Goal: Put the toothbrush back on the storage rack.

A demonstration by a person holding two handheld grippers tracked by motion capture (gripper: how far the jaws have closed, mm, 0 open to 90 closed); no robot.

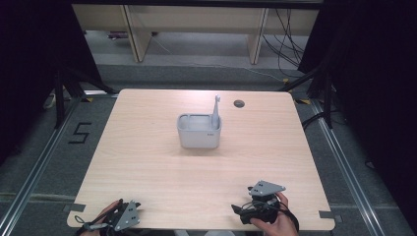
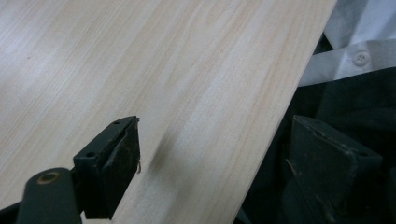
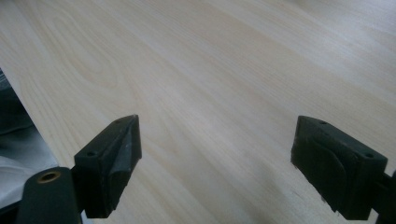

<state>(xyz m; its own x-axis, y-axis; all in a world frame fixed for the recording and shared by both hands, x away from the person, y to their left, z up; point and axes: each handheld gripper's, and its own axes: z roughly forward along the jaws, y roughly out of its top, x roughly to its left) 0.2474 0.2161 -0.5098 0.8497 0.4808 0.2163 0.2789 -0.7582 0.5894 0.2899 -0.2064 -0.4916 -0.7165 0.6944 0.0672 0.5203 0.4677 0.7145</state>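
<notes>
A grey rectangular holder [image 1: 199, 130] stands at the middle of the wooden table [image 1: 147, 162], with a grey toothbrush-like stick [image 1: 216, 110] upright in its right end. My left gripper [image 1: 129, 216] lies at the table's front left edge, held in a hand, far from the holder. In the left gripper view its jaws stand wide apart with nothing between them [image 2: 215, 158], one over the wood, one past the edge. My right gripper [image 1: 246, 209] rests at the front right, also in a hand. Its jaws are spread wide over bare wood [image 3: 217, 163].
A small dark round hole [image 1: 239, 103] sits near the table's far edge. Black curtains hang on both sides, cables trail over the floor at the back right, and a light wooden bench stands behind. A white shirt [image 2: 359, 42] shows past the table edge.
</notes>
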